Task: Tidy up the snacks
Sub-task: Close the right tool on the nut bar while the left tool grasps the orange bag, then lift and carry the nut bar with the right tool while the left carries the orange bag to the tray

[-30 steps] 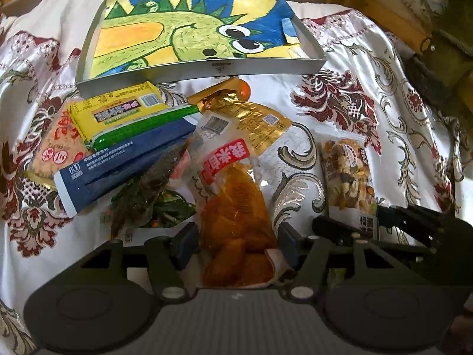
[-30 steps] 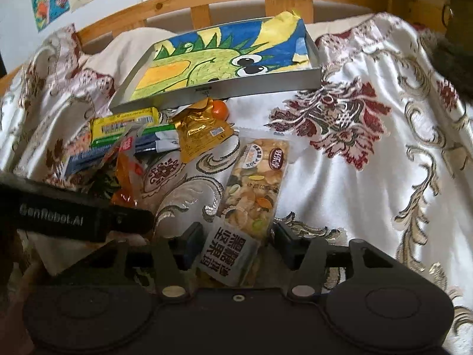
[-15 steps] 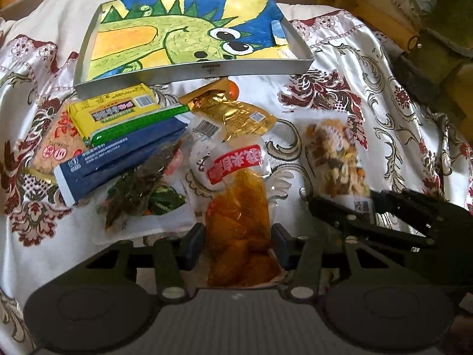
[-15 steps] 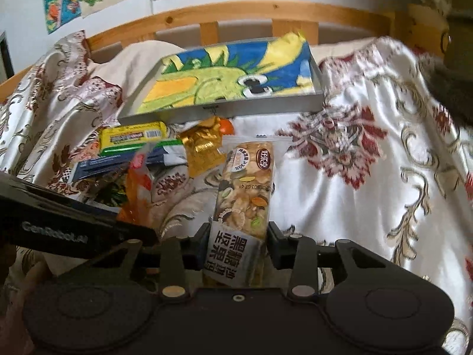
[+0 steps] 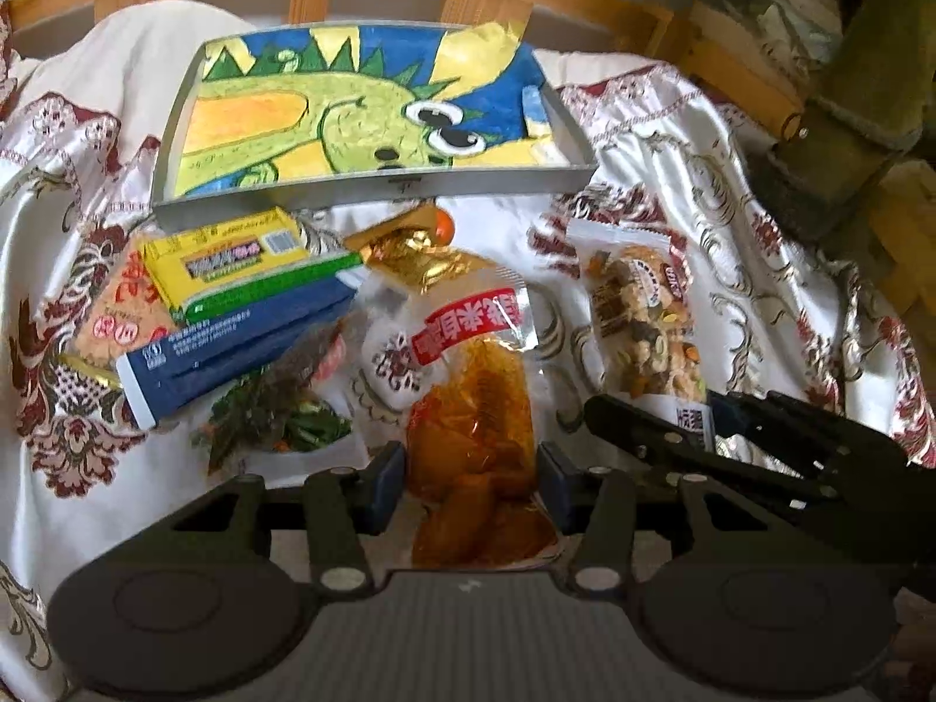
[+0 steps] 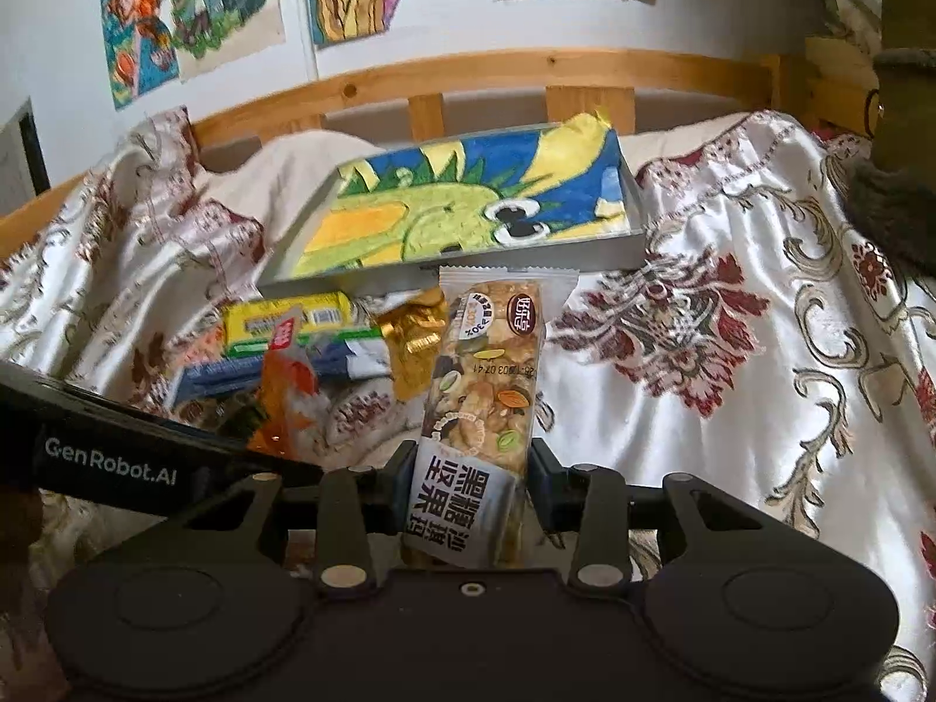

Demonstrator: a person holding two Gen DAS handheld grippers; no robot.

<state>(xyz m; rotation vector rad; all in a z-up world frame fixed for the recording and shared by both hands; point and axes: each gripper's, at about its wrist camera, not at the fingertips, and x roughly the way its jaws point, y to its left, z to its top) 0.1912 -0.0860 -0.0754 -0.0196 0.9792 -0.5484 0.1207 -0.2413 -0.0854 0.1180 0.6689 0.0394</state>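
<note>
My left gripper (image 5: pixel 471 482) is shut on a clear packet of orange snack pieces with a red label (image 5: pixel 474 427), lifted off the cloth. My right gripper (image 6: pixel 471 479) is shut on a long nut bar packet (image 6: pixel 488 374), which points up toward the grey tray (image 6: pixel 635 228) lined with a green dragon picture. In the left wrist view the tray (image 5: pixel 374 187) lies at the back, and the right gripper (image 5: pixel 696 427) holds the nut bar packet (image 5: pixel 643 316) at the right. A pile of other snacks stays on the cloth at the left.
On the cloth lie a yellow box (image 5: pixel 228 257), a blue box (image 5: pixel 234 351), a gold wrapper (image 5: pixel 415 257), a green vegetable pouch (image 5: pixel 281 415) and an orange packet (image 5: pixel 117 316). A wooden bed rail (image 6: pixel 526 76) runs behind the tray. Pictures hang on the wall (image 6: pixel 193 6).
Both grippers closed on their packets and lifted them slightly off the cloth. The nut bar now stands tilted up toward the tray, and the orange packet hangs raised between the left fingers.
</note>
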